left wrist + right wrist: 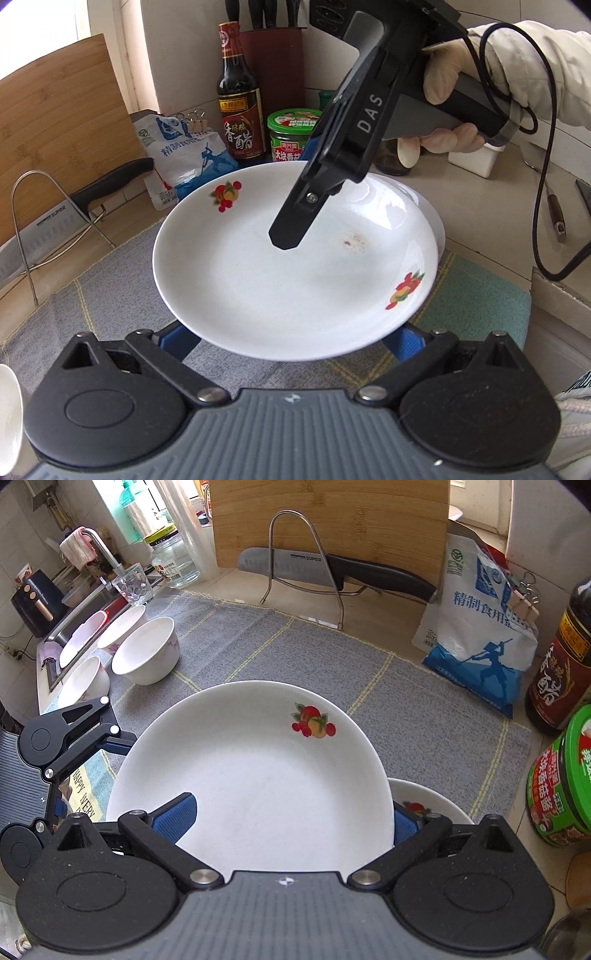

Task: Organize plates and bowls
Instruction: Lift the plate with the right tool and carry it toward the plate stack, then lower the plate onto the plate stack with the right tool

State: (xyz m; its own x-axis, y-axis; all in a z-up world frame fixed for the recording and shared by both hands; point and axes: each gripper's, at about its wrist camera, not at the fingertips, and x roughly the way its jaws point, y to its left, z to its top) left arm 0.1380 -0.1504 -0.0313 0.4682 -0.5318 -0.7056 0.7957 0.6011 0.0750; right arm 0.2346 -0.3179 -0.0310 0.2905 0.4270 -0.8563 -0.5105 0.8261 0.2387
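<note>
A white plate with fruit decals [280, 273] [258, 775] hangs tilted above the grey mat [295, 646]. My left gripper [293, 341] is open, and both blue fingers [181, 343] reach under the plate's near rim. My right gripper [290, 818] is also open and straddles the far rim. Its upper finger [295, 218] is over the plate's inside and the other finger is below. A second decal plate [439, 801] [428, 210] lies partly under the first. Three white bowls [147, 653] and a flat dish [83, 637] stand at the mat's left end.
A knife [332, 568] rests on a wire stand [306, 554] against a wooden board [332, 517]. A salt bag [476, 638], a vinegar bottle [561, 664] and a green-lidded jar [561, 782] crowd the right. The sink and a glass [133, 583] are far left.
</note>
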